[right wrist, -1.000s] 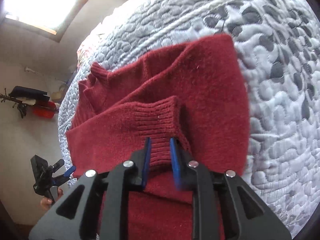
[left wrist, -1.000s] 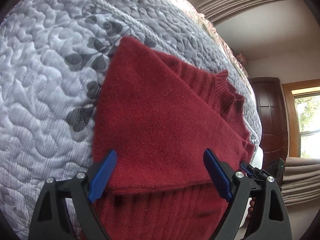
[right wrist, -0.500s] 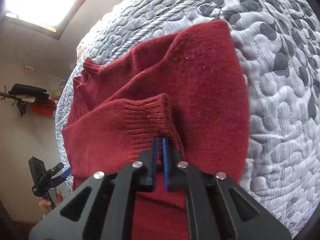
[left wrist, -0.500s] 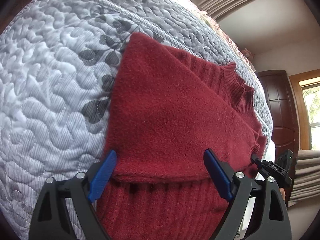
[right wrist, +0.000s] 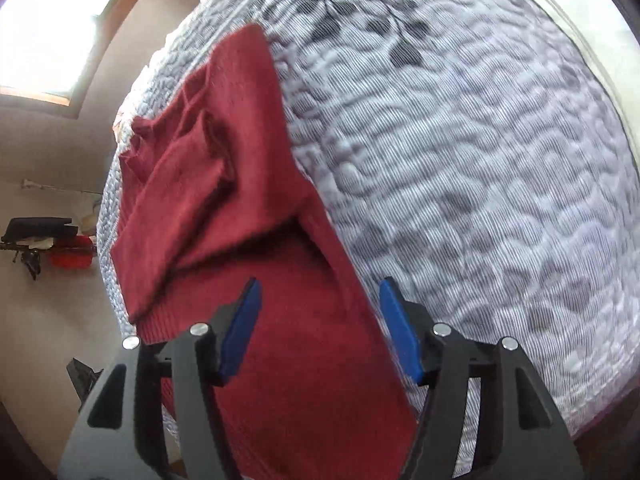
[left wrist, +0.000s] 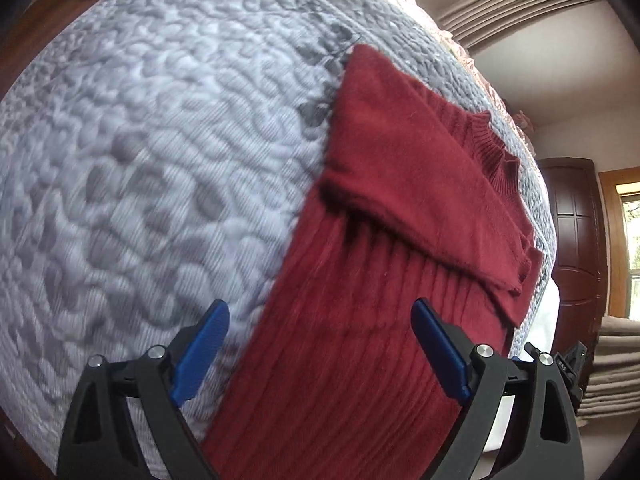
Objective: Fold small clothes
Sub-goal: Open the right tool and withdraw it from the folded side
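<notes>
A grey quilted bed [left wrist: 152, 168] was shown beside a dark wooden door [left wrist: 572, 240]. The red sweater [left wrist: 400, 240] lay folded on it. The left tool [left wrist: 320, 348] was spread; the right tool [right wrist: 320, 320], earlier pinching a cuff, had been spread and withdrawn.

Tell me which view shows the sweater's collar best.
The left wrist view: the ribbed collar of the sweater stands in clear profile at the garment's far end, unobstructed. In the right wrist view the collar is smaller, bunched at the far left edge beside the folded sleeve, its ribbing hard to make out.
</notes>
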Available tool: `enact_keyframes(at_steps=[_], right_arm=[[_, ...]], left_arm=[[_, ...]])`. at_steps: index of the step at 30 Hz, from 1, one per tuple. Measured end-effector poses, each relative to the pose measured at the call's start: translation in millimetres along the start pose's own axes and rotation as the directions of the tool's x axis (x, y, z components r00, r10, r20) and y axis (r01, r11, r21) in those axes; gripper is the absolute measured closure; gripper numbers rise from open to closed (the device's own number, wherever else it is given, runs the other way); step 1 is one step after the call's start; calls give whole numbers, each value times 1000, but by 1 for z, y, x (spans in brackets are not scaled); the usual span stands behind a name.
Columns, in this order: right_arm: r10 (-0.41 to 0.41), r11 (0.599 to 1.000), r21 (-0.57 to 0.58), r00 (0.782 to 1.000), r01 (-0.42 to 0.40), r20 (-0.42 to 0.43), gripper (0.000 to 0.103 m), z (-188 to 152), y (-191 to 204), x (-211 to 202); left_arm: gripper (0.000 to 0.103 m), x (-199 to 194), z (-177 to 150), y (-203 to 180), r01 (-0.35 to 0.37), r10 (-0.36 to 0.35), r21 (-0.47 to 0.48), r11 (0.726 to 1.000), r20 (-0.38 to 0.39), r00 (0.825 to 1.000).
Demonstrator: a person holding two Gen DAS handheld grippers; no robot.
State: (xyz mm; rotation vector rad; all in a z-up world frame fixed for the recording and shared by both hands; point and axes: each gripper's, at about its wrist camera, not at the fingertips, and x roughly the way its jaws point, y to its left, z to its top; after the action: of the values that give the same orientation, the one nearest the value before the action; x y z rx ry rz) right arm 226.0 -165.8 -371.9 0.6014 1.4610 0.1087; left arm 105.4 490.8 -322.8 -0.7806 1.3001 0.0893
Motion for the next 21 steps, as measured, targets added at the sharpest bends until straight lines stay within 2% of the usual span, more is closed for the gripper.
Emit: enact_keyframes(at_steps=[8, 13, 17, 21], right_arm=[[-51, 998, 32, 992, 55, -114, 31, -105, -44, -9], [-57, 995, 73, 981, 72, -187, 29, -166, -77, -17], [-4, 988, 151, 971, 41, -240, 29, -198, -104, -10], [32, 980, 198, 963, 23, -267, 29, -218, -119, 4]], left_arm=[[11, -9, -80, 39, -56, 52, -29, 998, -129, 990], [11, -7, -132, 69, -44, 19, -105, 993, -229, 973], [10, -1, -158, 93, -69, 31, -133, 989, -264, 964], [9, 7, -169, 110, -24, -33, -196, 980, -280, 959]])
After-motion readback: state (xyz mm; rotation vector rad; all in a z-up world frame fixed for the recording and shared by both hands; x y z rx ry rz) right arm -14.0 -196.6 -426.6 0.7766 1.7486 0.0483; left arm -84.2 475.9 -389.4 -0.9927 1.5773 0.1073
